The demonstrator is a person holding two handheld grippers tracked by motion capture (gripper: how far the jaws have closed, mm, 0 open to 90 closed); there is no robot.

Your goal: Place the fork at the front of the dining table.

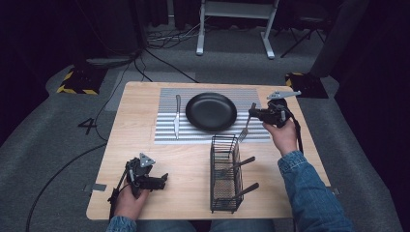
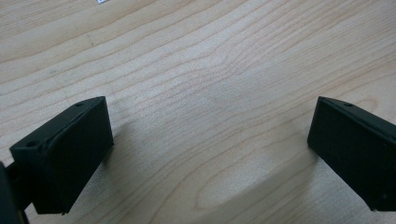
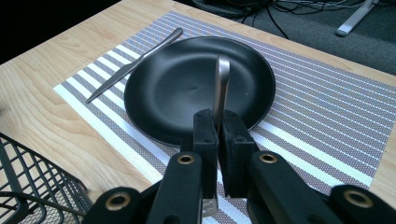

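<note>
Your right hand [image 1: 284, 135] reaches forward over the table's [image 1: 145, 159] far right side, denim sleeve [image 1: 309, 188] trailing back to the near edge, and holds the right gripper [image 1: 252, 113] just right of the black plate [image 1: 211, 111]. Its jaws are clamped on the handle of a fork [image 1: 245, 129]. In the high view the fork hangs tines-down toward you, its long axis running steeply from the gripper down to the near right edge of the striped placemat [image 1: 167, 135]. In the right gripper view the handle [image 3: 221, 84] stands up between the pinched jaws, in front of the plate.

Your left hand [image 1: 128, 200] rests at the near left corner of the table, the left gripper [image 1: 163, 180] pointing right along the table toward the wire basket [image 1: 225, 169]. Its jaws stand wide apart over bare wood, holding nothing.

A knife [image 1: 177, 116] lies on the placemat just left of the plate, its long axis running away from you. Two dark-handled utensils [image 1: 244, 192] lean out of the basket toward the right.
</note>
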